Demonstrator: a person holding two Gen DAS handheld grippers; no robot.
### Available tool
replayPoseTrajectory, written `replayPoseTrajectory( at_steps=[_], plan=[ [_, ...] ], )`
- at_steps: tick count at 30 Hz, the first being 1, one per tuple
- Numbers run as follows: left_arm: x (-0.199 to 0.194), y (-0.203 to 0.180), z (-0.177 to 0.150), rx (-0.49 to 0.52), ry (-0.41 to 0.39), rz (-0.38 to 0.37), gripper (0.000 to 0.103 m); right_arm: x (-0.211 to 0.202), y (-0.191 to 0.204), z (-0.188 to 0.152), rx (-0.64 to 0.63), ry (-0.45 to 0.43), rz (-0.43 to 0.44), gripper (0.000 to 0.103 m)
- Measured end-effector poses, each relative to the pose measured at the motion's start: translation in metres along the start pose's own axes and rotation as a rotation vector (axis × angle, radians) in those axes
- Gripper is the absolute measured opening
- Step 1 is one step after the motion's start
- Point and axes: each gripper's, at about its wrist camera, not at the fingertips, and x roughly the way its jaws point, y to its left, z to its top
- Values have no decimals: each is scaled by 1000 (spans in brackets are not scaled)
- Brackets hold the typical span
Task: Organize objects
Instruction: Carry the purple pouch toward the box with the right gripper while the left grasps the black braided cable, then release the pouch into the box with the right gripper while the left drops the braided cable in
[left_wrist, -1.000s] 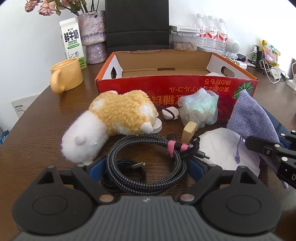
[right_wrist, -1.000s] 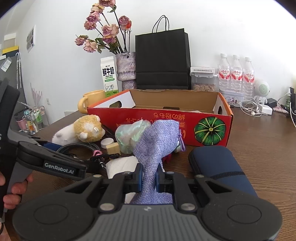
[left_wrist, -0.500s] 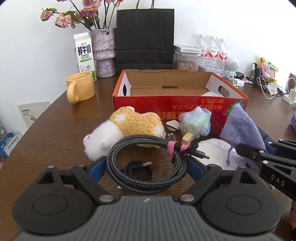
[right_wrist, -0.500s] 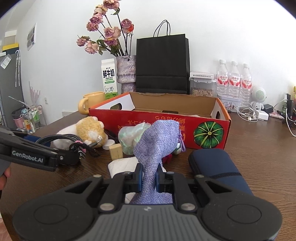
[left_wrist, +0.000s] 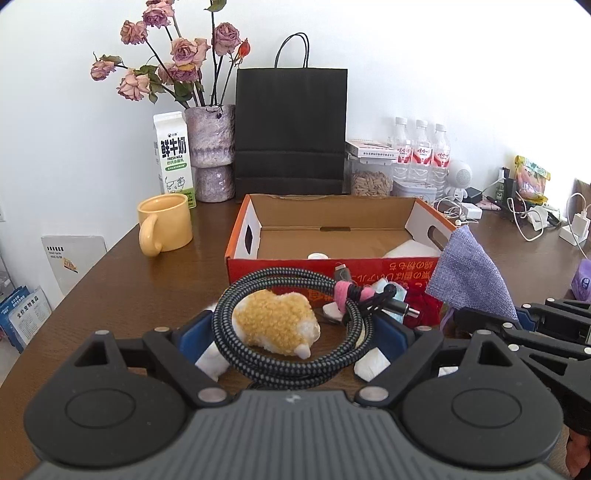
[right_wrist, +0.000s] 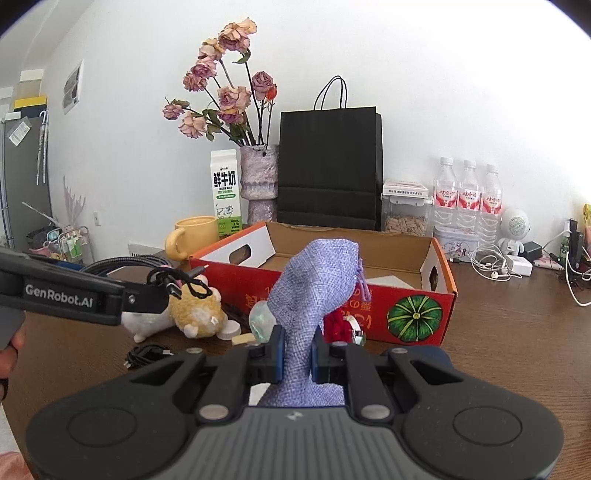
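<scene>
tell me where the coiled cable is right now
The coiled cable is held off the table between the left gripper's wide jaws, above the plush toy, in front of the red box.

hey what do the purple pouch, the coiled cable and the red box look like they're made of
Purple pouch: coarse woven fabric, probably linen-like; open weave, soft folds.
Coiled cable: braided fabric sleeve, matte; black-grey checker pattern.
Red box: printed cardboard; plain brown inside, cut handle holes.

Lilac woven pouch (right_wrist: 314, 291); black-grey braided cable (left_wrist: 291, 332); red-orange box (left_wrist: 332, 266); yellow mug (left_wrist: 166, 229)
</scene>
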Motion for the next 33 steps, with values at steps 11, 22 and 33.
replayPoseTrajectory(
  at_steps=[11, 22, 33],
  plan=[
    [37, -13, 44, -7, -56, -3, 91, 33, -11, 37, -21, -41, 2, 13],
    [107, -23, 87, -20, -80, -2, 91, 95, -33, 84, -82, -52, -8, 13],
    [180, -26, 109, -46, -61, 36, 91, 170, -55, 107, -82, 18, -39, 13]
  ],
)
